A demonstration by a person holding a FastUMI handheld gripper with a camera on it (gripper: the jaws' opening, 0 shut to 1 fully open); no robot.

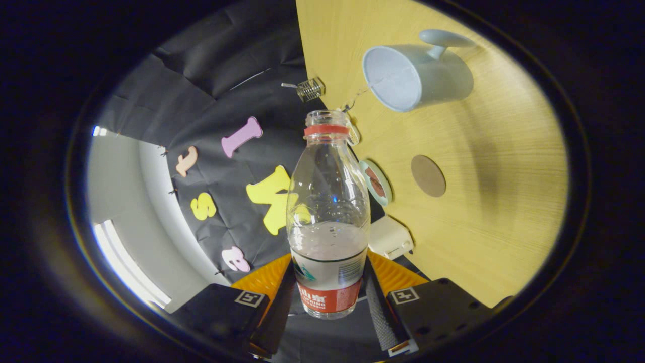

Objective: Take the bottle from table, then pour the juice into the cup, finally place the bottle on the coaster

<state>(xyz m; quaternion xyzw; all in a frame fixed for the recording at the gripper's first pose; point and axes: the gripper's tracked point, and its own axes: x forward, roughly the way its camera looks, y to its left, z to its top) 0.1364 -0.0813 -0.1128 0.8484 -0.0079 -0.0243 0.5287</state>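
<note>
Gripper [327, 295] pinching the bottle [327, 217] low on its body, one finger pressed on each side of the label band. Bottle uncapped, long axis running straight ahead along the fingers, open mouth pointing away from them. Pinkish juice pooled in the lower part near the fingers, upper part holding none. Whole view rolled over, the table [504, 201] standing like a wall to one side of the bottle, which suggests a tilted hand, though how far cannot be told.

Cup [415, 75] beyond the bottle's mouth and off toward the table side, near the neck but apart from it, open rim facing the camera, handle on its far side. Coaster [428, 175], a round brown disc, lying bare on the wood beside the bottle's shoulder, well apart from the cup. A small round green-rimmed item [376, 182] just beside the bottle, between it and the coaster; a pale boxy thing [390, 237] near the bottle's lower half. Small metal clip [308, 89] at the table's edge past the mouth.

Judged from this: bottle taken, pour not visibly under way, no stream at the mouth. Coming move hinges on swinging the mouth sideways over the cup's rim.
</note>
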